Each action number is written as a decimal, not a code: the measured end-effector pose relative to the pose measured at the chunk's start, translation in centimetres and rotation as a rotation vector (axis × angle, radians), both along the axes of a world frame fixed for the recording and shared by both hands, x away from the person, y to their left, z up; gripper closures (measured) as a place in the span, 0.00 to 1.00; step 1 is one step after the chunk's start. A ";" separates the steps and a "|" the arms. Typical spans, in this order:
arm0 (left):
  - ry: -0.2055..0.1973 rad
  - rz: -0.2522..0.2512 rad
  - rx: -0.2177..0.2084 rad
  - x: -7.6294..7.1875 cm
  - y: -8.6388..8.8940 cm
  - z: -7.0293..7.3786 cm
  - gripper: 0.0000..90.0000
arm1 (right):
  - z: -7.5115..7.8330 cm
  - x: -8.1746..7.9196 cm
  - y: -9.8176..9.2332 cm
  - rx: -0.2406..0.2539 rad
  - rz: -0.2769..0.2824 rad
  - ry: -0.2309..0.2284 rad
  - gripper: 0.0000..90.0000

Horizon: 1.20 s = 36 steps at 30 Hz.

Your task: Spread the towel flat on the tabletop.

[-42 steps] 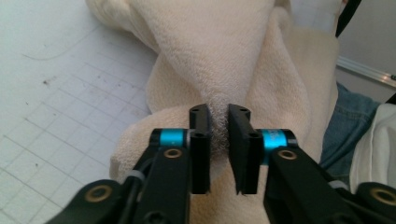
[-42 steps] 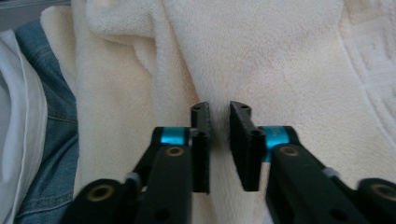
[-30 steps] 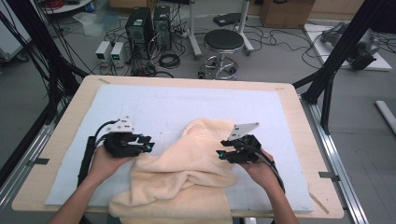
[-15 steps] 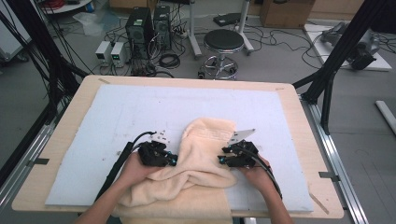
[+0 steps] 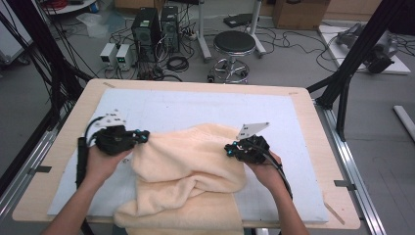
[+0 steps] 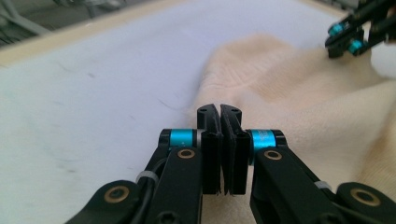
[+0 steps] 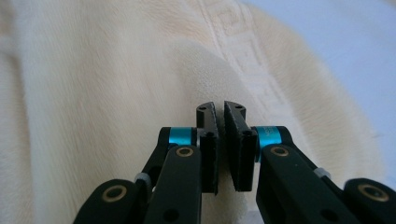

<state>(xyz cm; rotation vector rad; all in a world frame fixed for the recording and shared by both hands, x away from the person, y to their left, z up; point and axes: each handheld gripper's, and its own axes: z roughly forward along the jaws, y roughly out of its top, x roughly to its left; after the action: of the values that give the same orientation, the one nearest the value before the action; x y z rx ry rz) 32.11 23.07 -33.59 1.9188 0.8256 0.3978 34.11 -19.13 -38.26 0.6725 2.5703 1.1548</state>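
Observation:
A cream towel (image 5: 191,161) lies crumpled on the white mat (image 5: 195,105), its front hanging over the table's near edge. My left gripper (image 5: 144,136) is at the towel's left edge. Its jaws have just been closing and stand shut (image 6: 219,112) on a pinch of the towel (image 6: 299,93), which stretches away from the tips. At the towel's right side, my right gripper (image 5: 229,149) has also just been closing. Its jaws (image 7: 220,109) are shut on a raised fold of the towel (image 7: 93,93). The right gripper (image 6: 350,39) also shows far off in the left gripper view.
The mat covers a wooden table (image 5: 63,147) with metal rails along its sides. Behind the table stand a stool (image 5: 234,44), computer towers (image 5: 156,29) and loose cables. Black frame posts (image 5: 352,63) rise at the right.
The left gripper went in to the towel's left side, then drew back left and away, pulling that edge out with it. The right gripper stayed at the towel's right side.

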 end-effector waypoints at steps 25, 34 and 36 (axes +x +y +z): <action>0.031 -0.093 0.030 -0.9 -0.1 -2.2 0.67 | -0.1 -1.0 -2.0 -0.044 0.008 0.046 0.67; 0.222 -0.126 0.155 3.0 -2.5 -7.8 0.63 | -3.5 1.7 -0.2 -0.137 0.001 0.122 0.57; 0.227 -0.123 0.218 2.7 -2.9 -8.7 0.80 | -4.3 2.0 0.2 -0.189 0.014 0.140 0.67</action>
<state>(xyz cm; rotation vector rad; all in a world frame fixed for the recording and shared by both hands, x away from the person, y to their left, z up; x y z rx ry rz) 34.79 20.17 -42.30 2.2354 0.8311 0.2039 36.08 -18.93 -42.60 0.7147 2.7603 0.8822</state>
